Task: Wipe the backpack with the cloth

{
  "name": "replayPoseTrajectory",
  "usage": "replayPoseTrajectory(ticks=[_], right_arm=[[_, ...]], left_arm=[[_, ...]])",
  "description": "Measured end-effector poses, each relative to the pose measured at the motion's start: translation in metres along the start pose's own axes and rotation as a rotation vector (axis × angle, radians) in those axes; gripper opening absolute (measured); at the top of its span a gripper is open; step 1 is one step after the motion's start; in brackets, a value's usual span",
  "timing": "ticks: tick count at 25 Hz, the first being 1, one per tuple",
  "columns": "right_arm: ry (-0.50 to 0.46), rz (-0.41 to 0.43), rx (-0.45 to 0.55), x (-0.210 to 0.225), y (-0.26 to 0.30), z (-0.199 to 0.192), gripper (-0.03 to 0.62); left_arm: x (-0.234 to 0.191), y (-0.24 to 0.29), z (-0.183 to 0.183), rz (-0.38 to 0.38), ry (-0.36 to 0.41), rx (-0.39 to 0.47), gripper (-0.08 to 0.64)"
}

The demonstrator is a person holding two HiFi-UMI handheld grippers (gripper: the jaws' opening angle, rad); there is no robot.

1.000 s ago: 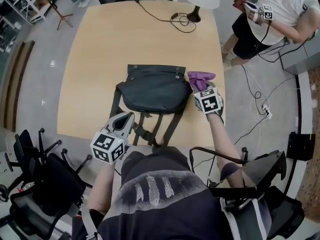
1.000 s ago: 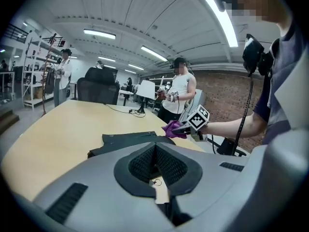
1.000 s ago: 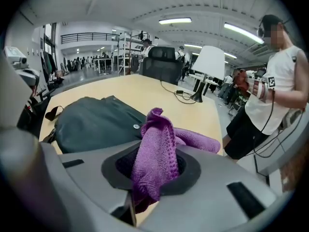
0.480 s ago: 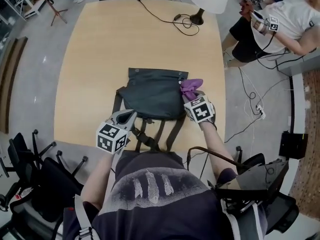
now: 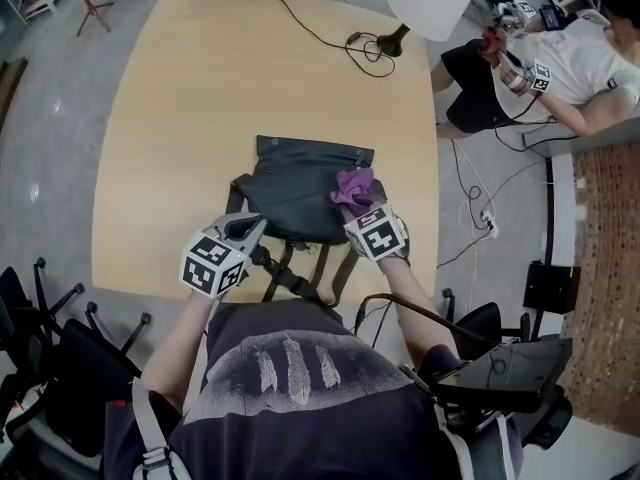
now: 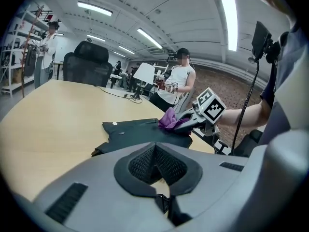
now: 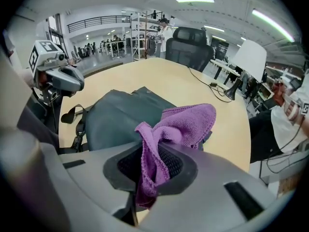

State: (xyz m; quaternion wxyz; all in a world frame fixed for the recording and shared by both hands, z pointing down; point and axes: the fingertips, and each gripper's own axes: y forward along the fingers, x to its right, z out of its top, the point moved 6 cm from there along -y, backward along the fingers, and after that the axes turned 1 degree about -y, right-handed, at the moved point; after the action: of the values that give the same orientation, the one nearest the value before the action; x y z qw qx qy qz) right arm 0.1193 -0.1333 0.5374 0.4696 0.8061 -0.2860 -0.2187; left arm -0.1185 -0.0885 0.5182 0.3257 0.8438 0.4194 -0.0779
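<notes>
on the right part of the backpack point(image 5: 296, 183), near its edge, your right gripper point(image 5: 357, 208) holds the cloth point(image 5: 352, 187) down against the dark fabric. in the right gripper view the jaws pinch a purple fold of that cloth point(image 7: 183, 123), one end hanging down between the pads and the rest bunched out over the backpack point(image 7: 118, 120). the backpack itself lies flat on the table point(image 5: 200, 88), near the edge closest to you, its straps point(image 5: 290, 268) trailing from it toward your body.

at the backpack's near left corner, your left gripper point(image 5: 248, 230) sits just over the strap end; whether it touches the bag is not clear. in the left gripper view its jaws are pressed together with nothing between the pads point(image 6: 145, 164). that view looks across the backpack point(image 6: 140, 133) to the right gripper point(image 6: 186, 124) and the purple cloth point(image 6: 168, 119) on the far side.

well beyond the backpack, at the table's far end, a lamp point(image 5: 428, 6) stands with its cable point(image 5: 325, 30) looped across the wood. off the backpack's far right, beside the table, another person point(image 5: 560, 63) sits.
</notes>
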Motion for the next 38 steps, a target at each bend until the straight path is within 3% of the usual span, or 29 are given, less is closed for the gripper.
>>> replayPoseTrajectory(ticks=[3, 7, 10, 13, 20, 26, 29, 31, 34, 38], right_arm=[[-0.015, 0.051, 0.008, -0.025, 0.005, 0.015, 0.044], [-0.132, 0.075, -0.022, -0.060, 0.016, 0.034, 0.044], [-0.111, 0.135, -0.006, -0.081, 0.020, 0.045, 0.043], [-0.161, 0.148, -0.009, -0.097, 0.025, 0.054, 0.041], [-0.145, 0.218, 0.013, -0.121, 0.032, 0.066, 0.040], [-0.098, 0.488, 0.133, -0.165, 0.034, 0.099, 0.038], [0.090, 0.690, 0.269, -0.170, 0.026, 0.127, 0.037], [0.192, 0.739, 0.338, -0.161, 0.023, 0.144, 0.037], [0.237, 0.630, 0.323, -0.136, 0.039, 0.153, 0.037], [0.096, 0.380, 0.213, -0.107, 0.068, 0.147, 0.037]], left_arm=[[-0.013, -0.010, -0.002, 0.010, -0.010, 0.011, 0.006], [-0.030, -0.025, -0.008, 0.035, -0.039, 0.028, 0.006], [-0.040, -0.038, -0.013, 0.053, -0.066, 0.041, 0.006], [-0.047, -0.047, -0.018, 0.063, -0.082, 0.046, 0.006], [-0.053, -0.058, -0.027, 0.076, -0.097, 0.045, 0.006], [-0.063, -0.068, -0.027, 0.100, -0.109, 0.046, 0.006], [-0.067, -0.074, -0.025, 0.120, -0.114, 0.054, 0.006], [-0.070, -0.078, -0.026, 0.135, -0.121, 0.056, 0.006], [-0.073, -0.084, -0.031, 0.158, -0.133, 0.051, 0.006], [-0.071, -0.086, -0.035, 0.168, -0.149, 0.043, 0.006]])
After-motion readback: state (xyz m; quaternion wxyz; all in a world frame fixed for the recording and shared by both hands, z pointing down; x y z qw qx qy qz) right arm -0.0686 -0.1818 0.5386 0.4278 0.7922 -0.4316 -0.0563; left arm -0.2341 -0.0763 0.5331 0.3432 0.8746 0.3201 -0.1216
